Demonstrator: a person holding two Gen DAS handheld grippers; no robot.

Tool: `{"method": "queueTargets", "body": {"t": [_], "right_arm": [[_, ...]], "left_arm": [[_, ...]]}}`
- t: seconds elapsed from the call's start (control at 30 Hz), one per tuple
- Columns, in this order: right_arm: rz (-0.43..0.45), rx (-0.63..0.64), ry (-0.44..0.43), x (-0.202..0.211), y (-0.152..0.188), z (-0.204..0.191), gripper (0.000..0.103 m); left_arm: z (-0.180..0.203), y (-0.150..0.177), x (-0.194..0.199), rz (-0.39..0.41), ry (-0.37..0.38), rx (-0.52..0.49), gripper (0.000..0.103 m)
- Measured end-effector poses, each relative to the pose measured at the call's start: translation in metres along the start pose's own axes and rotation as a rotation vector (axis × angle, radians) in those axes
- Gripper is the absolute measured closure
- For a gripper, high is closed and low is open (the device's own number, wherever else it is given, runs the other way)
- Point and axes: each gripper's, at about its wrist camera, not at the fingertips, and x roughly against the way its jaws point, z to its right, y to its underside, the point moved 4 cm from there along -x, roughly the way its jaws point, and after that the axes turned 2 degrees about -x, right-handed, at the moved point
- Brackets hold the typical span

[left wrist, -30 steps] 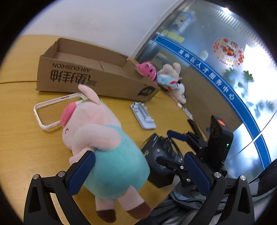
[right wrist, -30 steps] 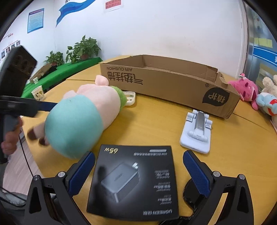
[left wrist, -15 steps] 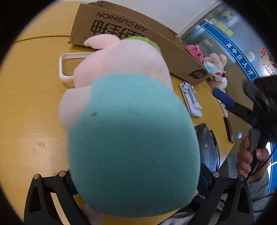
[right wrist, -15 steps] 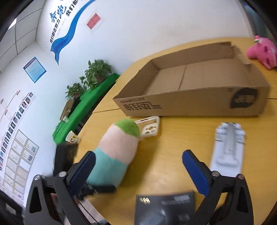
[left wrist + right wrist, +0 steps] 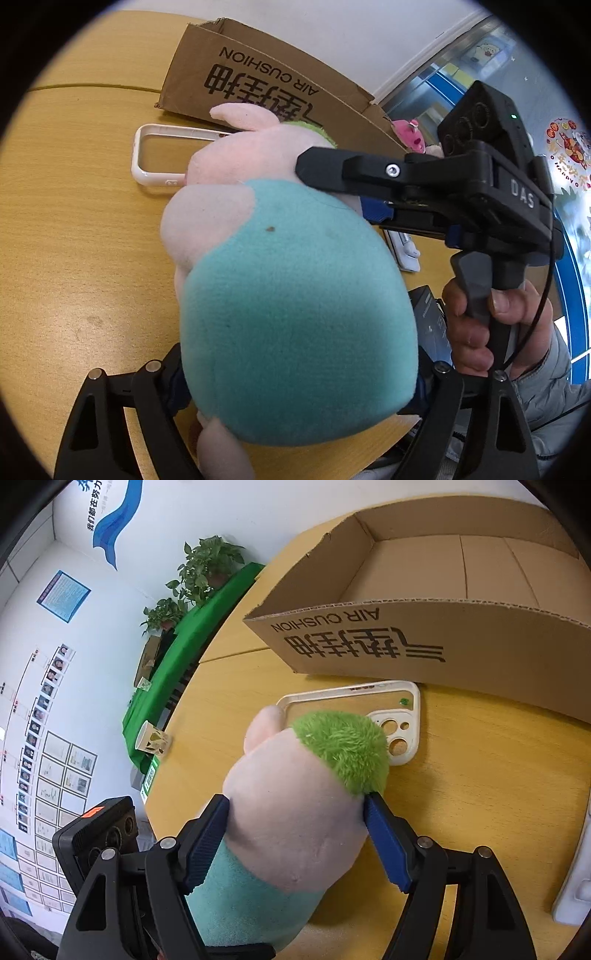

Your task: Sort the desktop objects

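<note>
Left gripper (image 5: 295,380): closing around the teal body of the plush pig (image 5: 288,295).
Right gripper (image 5: 295,845): closing, pads pressed on the pig's pink head.
Phone case (image 5: 402,709): laid on the table (image 5: 480,775), beyond pig.
Cardboard box (image 5: 424,590): farthest, touching case.

Behind your work sits a yellow wooden table (image 5: 491,775) under even light. The white wall (image 5: 74,635) carries a blue swoosh (image 5: 118,524) and rows of posted sheets. Potted plants (image 5: 207,568) stand on a green surface (image 5: 177,650), perhaps a cloth-covered bench. On the other side, glass partitions (image 5: 554,147) with a blue band.
</note>
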Motion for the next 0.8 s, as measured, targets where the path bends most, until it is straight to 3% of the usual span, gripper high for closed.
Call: {"method": "queueTargets", "body": {"t": [0.07,0.13,0.17,0.2,0.23,0.33,0.6,0.8], "right_arm": [[-0.026,-0.046,-0.018,-0.007,0.002,0.007,0.020],[-0.032,-0.089,-0.022,-0.011,0.005,0.013,0.006],[-0.028,-0.095,-0.035,-0.012,0.006,0.013,0.006],[-0.027,-0.087,-0.041,-0.014,0.006,0.010,0.008],[-0.026,-0.073,-0.052,-0.015,0.007,0.006,0.019],[-0.008,-0.017,-0.058,-0.015,0.006,-0.010,0.029],[0.120,0.043,-0.101,0.024,0.000,-0.029,0.035],[0.312,0.168,-0.083,0.117,-0.039,-0.044,0.035]], "left_arm": [[0.002,0.003,0.001,-0.004,-0.017,-0.027,0.019],[0.003,0.004,0.002,-0.011,-0.028,-0.049,0.020],[0.003,0.005,0.003,-0.013,-0.029,-0.051,0.020],[0.002,0.004,0.004,-0.015,-0.029,-0.051,0.020],[0.001,0.004,0.005,-0.013,-0.028,-0.050,0.021],[0.001,0.005,0.010,0.004,-0.037,-0.055,0.025],[0.031,-0.012,0.032,0.027,-0.080,-0.175,0.027],[0.084,-0.070,0.059,0.127,-0.073,-0.347,0.027]]}}
